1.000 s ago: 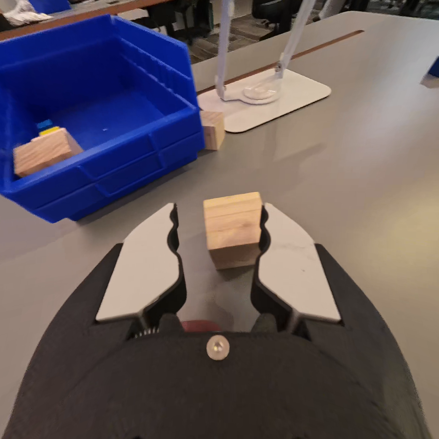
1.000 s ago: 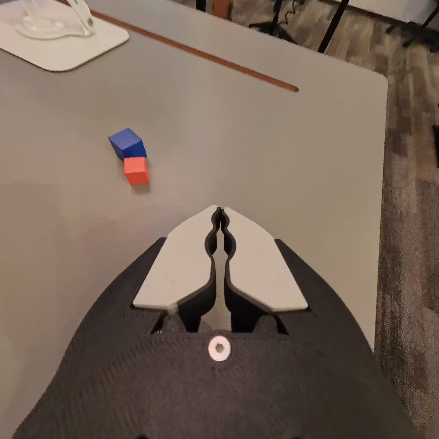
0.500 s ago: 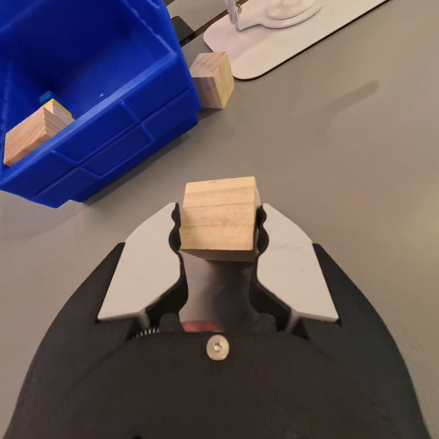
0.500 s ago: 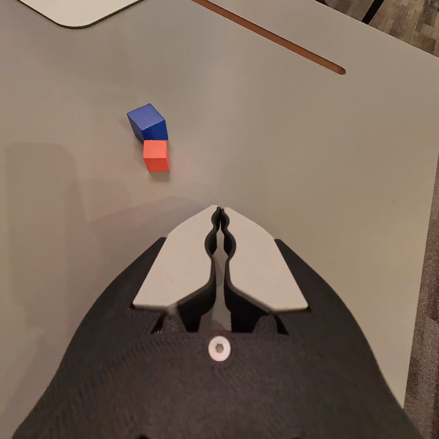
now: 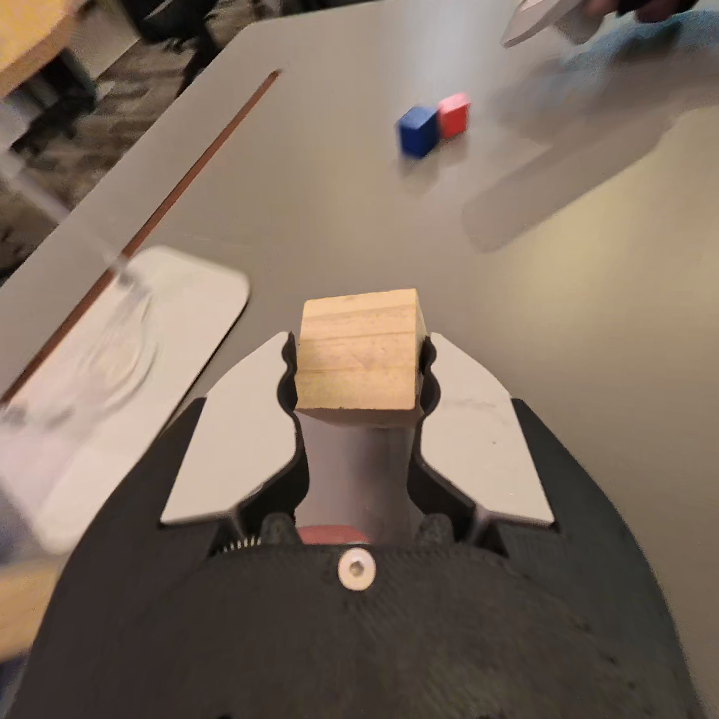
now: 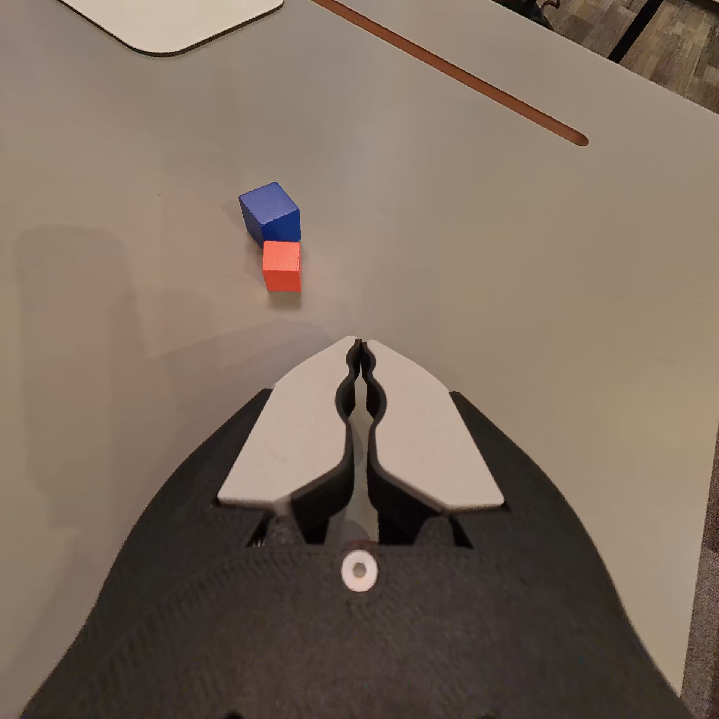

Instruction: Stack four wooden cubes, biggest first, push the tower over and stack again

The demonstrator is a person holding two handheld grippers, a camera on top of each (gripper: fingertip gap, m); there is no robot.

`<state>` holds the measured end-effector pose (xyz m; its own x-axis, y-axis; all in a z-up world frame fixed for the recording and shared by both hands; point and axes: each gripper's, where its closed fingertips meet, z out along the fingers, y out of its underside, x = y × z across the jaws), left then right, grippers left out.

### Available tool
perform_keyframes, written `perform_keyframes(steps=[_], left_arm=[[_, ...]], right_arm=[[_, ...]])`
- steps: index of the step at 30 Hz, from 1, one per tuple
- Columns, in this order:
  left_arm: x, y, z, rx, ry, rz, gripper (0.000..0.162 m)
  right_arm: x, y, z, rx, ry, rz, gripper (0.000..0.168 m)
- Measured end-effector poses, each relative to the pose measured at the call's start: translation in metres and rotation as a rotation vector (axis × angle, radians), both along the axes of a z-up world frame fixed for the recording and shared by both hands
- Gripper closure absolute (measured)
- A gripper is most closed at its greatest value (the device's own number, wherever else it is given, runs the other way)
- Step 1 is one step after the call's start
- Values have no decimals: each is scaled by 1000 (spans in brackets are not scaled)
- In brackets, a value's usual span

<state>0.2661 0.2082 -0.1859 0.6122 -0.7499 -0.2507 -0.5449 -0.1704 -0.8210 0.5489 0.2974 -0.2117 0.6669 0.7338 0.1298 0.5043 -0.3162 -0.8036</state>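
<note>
My left gripper is shut on a plain wooden cube and holds it above the grey table. A small blue cube and a smaller red cube lie touching each other farther off on the table. In the right wrist view the same blue cube and red cube lie just ahead and left of my right gripper, which is shut and empty. The right gripper also shows blurred at the top right of the left wrist view.
A white flat lamp base lies at the left, also seen in the right wrist view. A thin brown slot runs across the table. The table's right edge drops to carpeted floor. The tips of one gripper are about 30 centimeters away from the tips of the other.
My left gripper closed on the wooden cube, lifted it and swung right, away from the blue bin toward the coloured cubes. My right gripper stayed shut and drew closer to the blue and red cubes.
</note>
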Motion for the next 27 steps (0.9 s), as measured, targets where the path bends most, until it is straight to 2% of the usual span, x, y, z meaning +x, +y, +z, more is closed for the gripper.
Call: perform_keyframes(steps=[3,6,8,10,11,12,13,15,18,23,27], left_arm=[[75,25,-4,61,68,-113,101],[129,40,-4,24,-10,-172,101],[147,46,-20,-14,59,-213,101],[153,49,-23,-49,28,-213,100],[151,47,-24,-78,30,-213,88],[141,47,-27,-111,61,-179,57],[128,45,-25,-112,70,-164,52],[87,46,-17,-81,80,-101,60],[-13,62,-12,35,268,82,67],[-167,79,-10,49,517,361,78],[-215,92,-16,-21,658,449,85]], right_arm=[[1,0,-1,-3,3,5,168],[1,-1,-1,-10,21,11,168],[0,-1,-1,-14,25,18,168],[-1,-3,0,-16,32,28,168],[-2,-3,0,-15,35,34,168],[-3,-4,1,-14,37,38,168],[-3,-5,2,-13,39,42,168],[-5,-6,5,-9,50,50,168],[-7,-8,8,-1,59,58,168],[-10,-9,8,-1,53,64,168],[-12,-9,5,-6,39,66,168]])
